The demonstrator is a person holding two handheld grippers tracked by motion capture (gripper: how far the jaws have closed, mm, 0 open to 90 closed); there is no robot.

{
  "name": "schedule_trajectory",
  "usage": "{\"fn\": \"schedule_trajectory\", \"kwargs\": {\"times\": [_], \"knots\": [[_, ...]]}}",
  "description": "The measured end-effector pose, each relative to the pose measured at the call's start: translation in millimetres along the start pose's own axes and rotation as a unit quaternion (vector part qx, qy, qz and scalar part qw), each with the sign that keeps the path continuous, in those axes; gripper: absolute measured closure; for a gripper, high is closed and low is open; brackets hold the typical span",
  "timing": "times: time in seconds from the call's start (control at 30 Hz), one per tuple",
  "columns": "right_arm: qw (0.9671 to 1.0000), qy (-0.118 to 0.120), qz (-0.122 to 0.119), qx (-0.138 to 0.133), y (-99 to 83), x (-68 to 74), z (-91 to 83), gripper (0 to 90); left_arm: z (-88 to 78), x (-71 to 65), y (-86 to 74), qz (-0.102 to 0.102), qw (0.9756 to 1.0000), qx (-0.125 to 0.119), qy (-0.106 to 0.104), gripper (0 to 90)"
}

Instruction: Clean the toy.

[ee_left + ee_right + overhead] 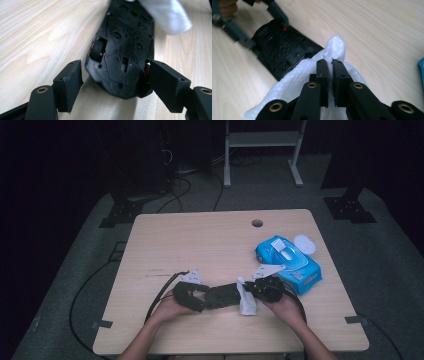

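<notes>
A black toy car (222, 295) lies upside down near the table's front edge, its underside and a wheel facing up (125, 50). My left gripper (115, 80) straddles the car's near end. One pad rests against the car by a red part, and a thin gap shows at the other pad. My right gripper (330, 66) is shut on a folded white wipe (334, 45). The wipe (246, 302) hangs over the car's far end (282, 52). In the high view the left gripper (202, 295) and the right gripper (252, 290) face each other across the car.
A blue pack of wet wipes (287, 262) with its white lid (304, 244) flipped open lies just right of the right hand. The wooden table (200, 240) has a cable hole (257, 223) near its far edge. Black cables trail off the front edge.
</notes>
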State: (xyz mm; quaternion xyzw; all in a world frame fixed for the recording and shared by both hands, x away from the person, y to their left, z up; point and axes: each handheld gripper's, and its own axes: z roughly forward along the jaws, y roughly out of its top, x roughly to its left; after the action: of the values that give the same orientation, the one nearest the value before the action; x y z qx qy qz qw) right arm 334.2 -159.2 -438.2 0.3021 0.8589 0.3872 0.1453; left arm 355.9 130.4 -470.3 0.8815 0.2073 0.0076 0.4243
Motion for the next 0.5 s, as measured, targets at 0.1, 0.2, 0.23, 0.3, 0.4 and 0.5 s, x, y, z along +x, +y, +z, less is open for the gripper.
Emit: {"fn": "schedule_trajectory", "kwargs": {"times": [0.1, 0.2, 0.23, 0.3, 0.4, 0.5], "knots": [[1.0, -0.003, -0.003, 0.004, -6.4, 3.1, -6.8, 84.1, -5.2, 0.4, 0.6, -0.001, 1.0, -0.003, -0.004, 22.1], [0.9999, -0.002, -0.007, 0.013, -8.6, 4.4, -3.9, 84.0, -6.5, -4.4, 1.0, 0.019, 0.9998, -0.001, -0.003, 17.9], [0.9999, -0.002, -0.007, 0.015, -8.7, 3.9, -2.4, 84.0, -5.0, -6.1, 1.3, 0.027, 0.9996, 0.004, 0.002, 17.1], [0.9999, -0.002, -0.003, 0.013, -7.6, 3.6, -0.6, 84.1, -0.6, -7.8, 1.1, 0.038, 0.9991, 0.014, 0.009, 15.6], [1.0, 0.003, -0.006, 0.006, -2.1, 8.2, 1.6, 84.0, 4.4, -8.3, 0.8, 0.055, 0.9978, 0.022, 0.03, 18.9], [0.9998, 0.014, -0.012, 0.001, 7.6, 15.6, 10.1, 84.1, 3.5, -7.6, 0.6, 0.055, 0.998, 0.015, 0.029, 24.2]]}}
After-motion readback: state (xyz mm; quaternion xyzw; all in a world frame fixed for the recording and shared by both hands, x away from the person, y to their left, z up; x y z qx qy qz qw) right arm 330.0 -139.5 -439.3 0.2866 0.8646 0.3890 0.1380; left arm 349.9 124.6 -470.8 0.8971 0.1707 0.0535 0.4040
